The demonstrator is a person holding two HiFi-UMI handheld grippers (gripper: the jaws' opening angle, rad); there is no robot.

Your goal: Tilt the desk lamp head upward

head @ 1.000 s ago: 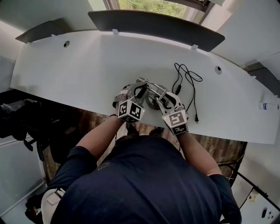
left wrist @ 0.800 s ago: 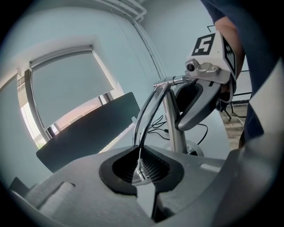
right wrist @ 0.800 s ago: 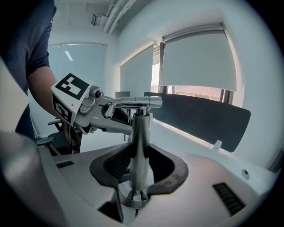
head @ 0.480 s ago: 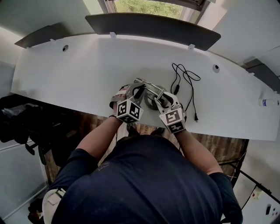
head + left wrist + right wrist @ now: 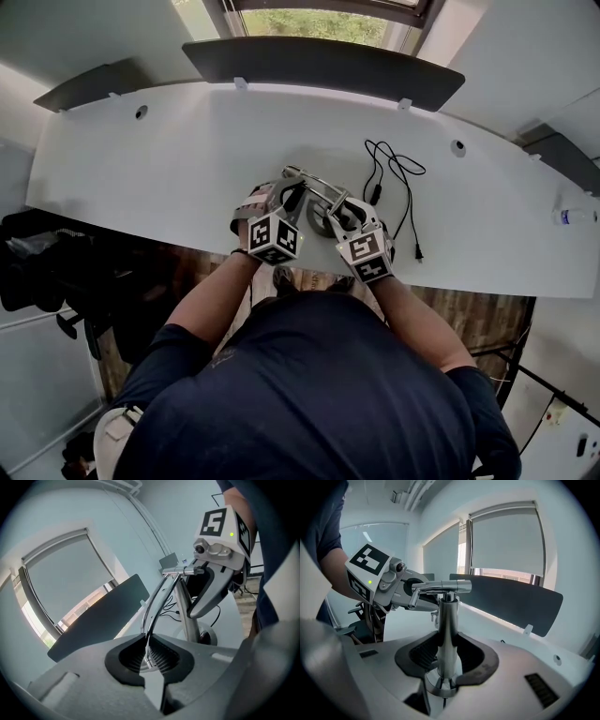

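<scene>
A silver desk lamp stands near the front edge of the white desk (image 5: 169, 159). Its round base (image 5: 325, 222) sits between my two grippers. My left gripper (image 5: 149, 652) is shut on the lamp head (image 5: 157, 604), a thin curved metal band that runs from the jaws up to the joint (image 5: 180, 572) on top of the post. My right gripper (image 5: 447, 654) is shut on the upright post (image 5: 448, 630), low down and just above the base. In the head view, the left gripper (image 5: 289, 197) is to the left of the lamp and the right gripper (image 5: 342, 217) is to its right.
The lamp's black cable (image 5: 394, 178) lies in loops on the desk to the right, ending in a plug (image 5: 419, 253). A dark screen panel (image 5: 319, 58) lines the desk's back edge. A small bottle (image 5: 574, 217) lies at the far right. The person's body is close to the front edge.
Both grippers keep their hold on the lamp. The hands and lamp sit slightly higher and further left in the head view; the lamp's pose looks about the same.
</scene>
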